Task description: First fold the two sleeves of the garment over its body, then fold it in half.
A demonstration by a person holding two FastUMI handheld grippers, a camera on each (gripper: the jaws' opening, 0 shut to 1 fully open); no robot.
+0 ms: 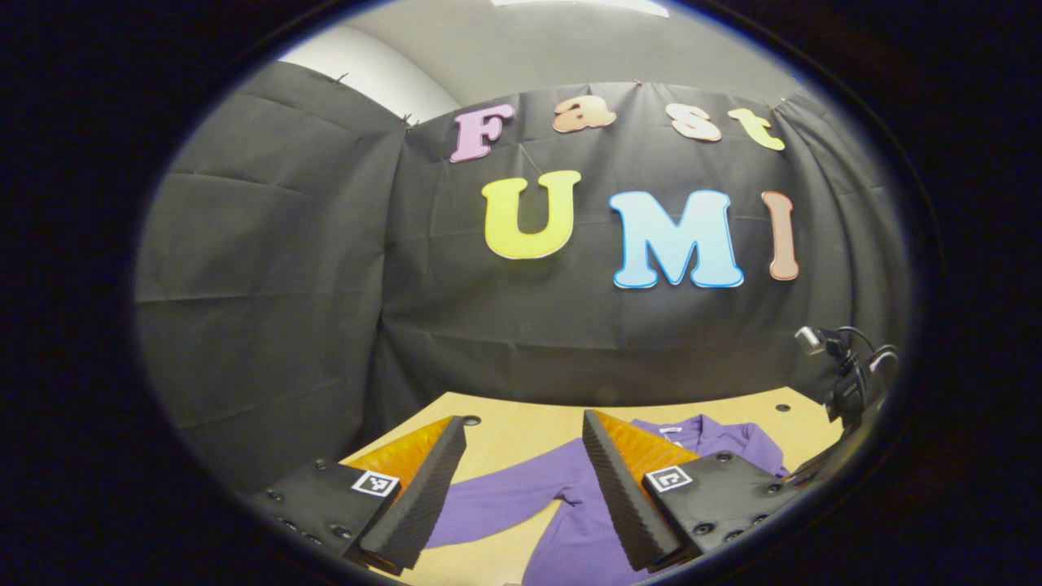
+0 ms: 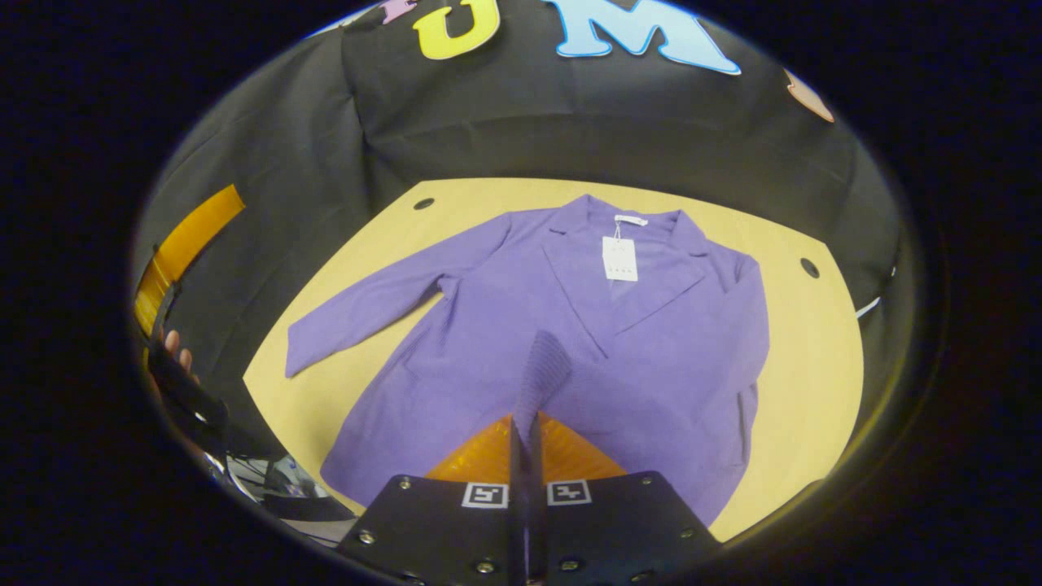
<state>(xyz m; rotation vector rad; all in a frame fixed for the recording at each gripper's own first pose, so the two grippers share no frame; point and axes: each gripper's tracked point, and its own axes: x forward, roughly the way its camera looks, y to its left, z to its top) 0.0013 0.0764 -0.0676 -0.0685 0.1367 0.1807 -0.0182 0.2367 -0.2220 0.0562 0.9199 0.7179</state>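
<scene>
Jacket [image 2: 521, 325] lies flat on the table [image 2: 814, 342], collar toward wall.

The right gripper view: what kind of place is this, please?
Probably a recording booth, not a home: black cloth walls, a bare tan table with a tagged purple jacket spread flat, and a small camera on a stand.

black screwed mounts [image 2: 521, 529], square markers [image 2: 486, 495]

The garment [image 2: 488, 342] is a matt woven cloth with a fine ribbed texture, and a paper tag [image 2: 619, 259] hangs at its collar. It lies on a table [image 2: 814, 342] of smooth, matt, wood-like board. The left gripper [image 1: 521, 488] has pads [image 1: 619, 496] with a ridged, matt surface on plates fixed with metal screws.
</scene>
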